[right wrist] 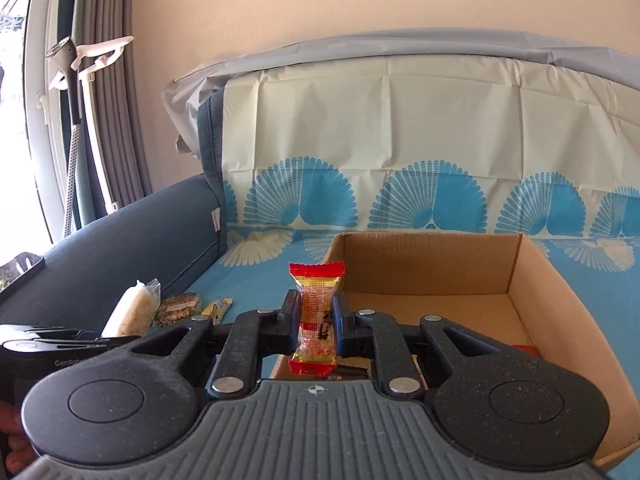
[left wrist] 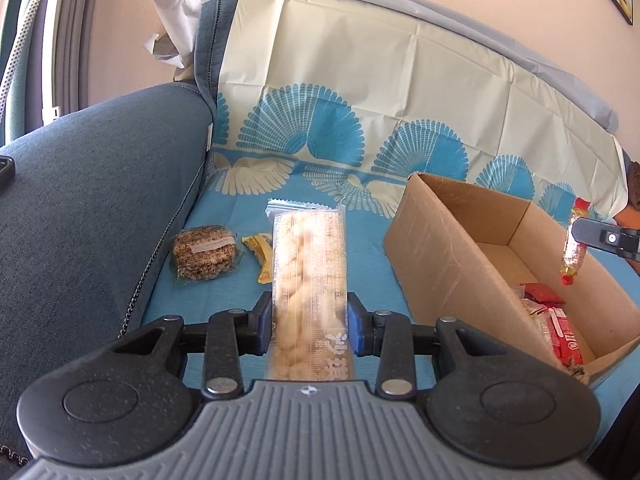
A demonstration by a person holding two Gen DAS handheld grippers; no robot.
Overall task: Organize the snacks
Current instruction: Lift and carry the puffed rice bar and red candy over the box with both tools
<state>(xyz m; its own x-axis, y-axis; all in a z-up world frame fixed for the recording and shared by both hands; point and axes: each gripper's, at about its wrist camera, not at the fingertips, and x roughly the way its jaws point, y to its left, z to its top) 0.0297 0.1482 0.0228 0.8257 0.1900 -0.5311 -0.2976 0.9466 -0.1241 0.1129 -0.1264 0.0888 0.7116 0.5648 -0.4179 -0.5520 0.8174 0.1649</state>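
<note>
My left gripper [left wrist: 308, 320] is shut on a long clear packet of pale twisted snack [left wrist: 308, 264] and holds it above the blue sofa cover, left of the cardboard box [left wrist: 432, 248]. My right gripper [right wrist: 316, 320] is shut on a small red-and-gold wrapped candy [right wrist: 316, 312], held over the near left part of the box [right wrist: 536, 280]. The candy also shows in the left wrist view [left wrist: 574, 246]. Red snack packets [left wrist: 560, 328] lie in the box. A round seed cake [left wrist: 204, 252] and a yellow packet [left wrist: 260, 256] lie on the cover.
The dark blue sofa armrest [left wrist: 92, 208] rises on the left, with a black object [left wrist: 6, 170] on it. The sofa back with the patterned cover [left wrist: 360, 100] stands behind. Curtains and a white stand [right wrist: 80, 80] are at the far left.
</note>
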